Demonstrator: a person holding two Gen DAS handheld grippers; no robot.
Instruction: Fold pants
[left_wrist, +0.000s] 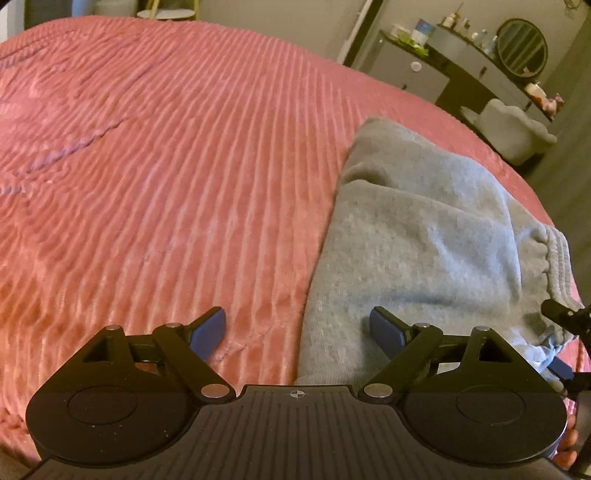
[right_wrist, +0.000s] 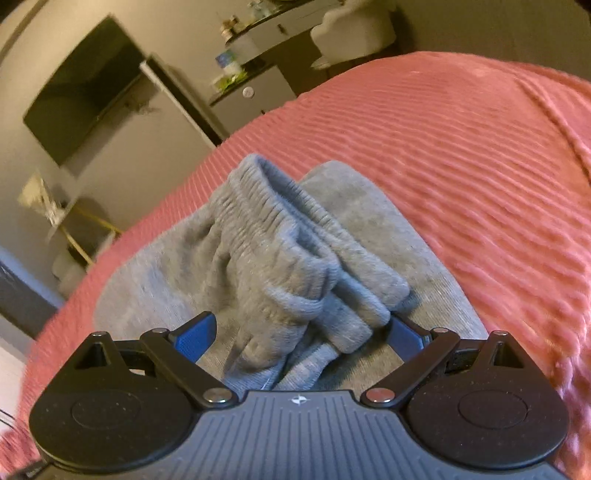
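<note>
Grey sweatpants (left_wrist: 417, 251) lie folded in a bundle on the pink ribbed bedspread (left_wrist: 166, 166). My left gripper (left_wrist: 297, 326) is open, low over the bundle's left edge, one pad over the bedspread and one over the grey cloth. In the right wrist view the pants (right_wrist: 280, 266) show their elastic waistband (right_wrist: 266, 199) bunched on top. My right gripper (right_wrist: 301, 336) is open with its pads on either side of a bunched fold of the pants. The right gripper's tip (left_wrist: 565, 317) shows at the left view's right edge.
The bedspread (right_wrist: 461, 155) fills most of both views. Beyond the bed stand a dark dresser (left_wrist: 461, 66) with bottles and a round mirror (left_wrist: 521, 48), a white chair (left_wrist: 513, 129), and a wall-mounted television (right_wrist: 85, 88).
</note>
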